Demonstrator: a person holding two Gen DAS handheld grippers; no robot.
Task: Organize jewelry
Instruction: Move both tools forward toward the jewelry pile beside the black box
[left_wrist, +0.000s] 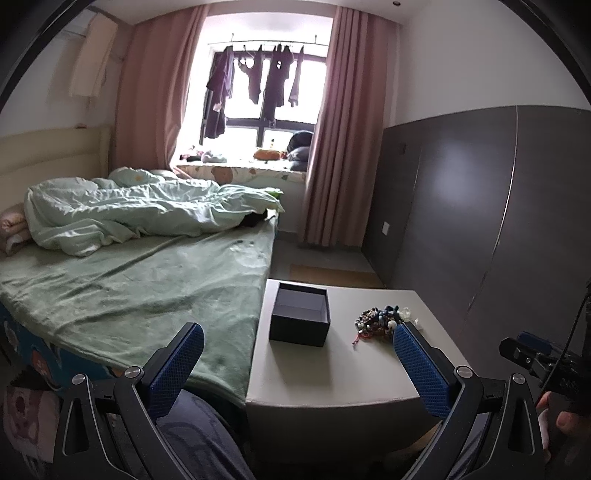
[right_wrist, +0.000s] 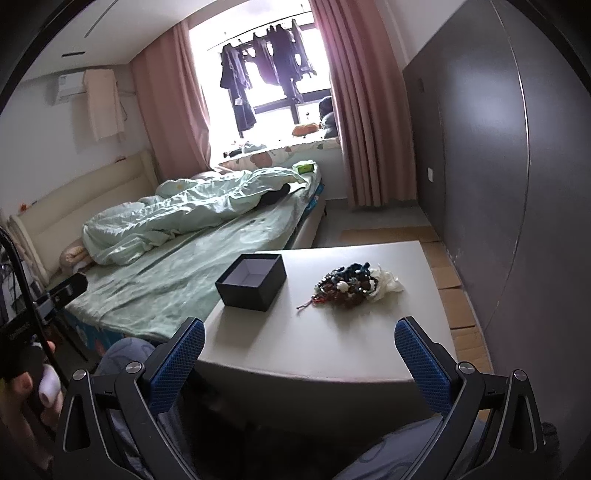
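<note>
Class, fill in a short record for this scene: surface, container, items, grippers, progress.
surface: white table beside a bed
container: dark box, open, looks empty
items: jewelry pile right of the box, apart from it
grippers: left gripper and right gripper both open, holding nothing
progress: no jewelry in the box yet

Box (right_wrist: 251, 282) left of jewelry heap (right_wrist: 349, 286), both on table (right_wrist: 332, 347) beside bed (right_wrist: 184, 266).
</note>
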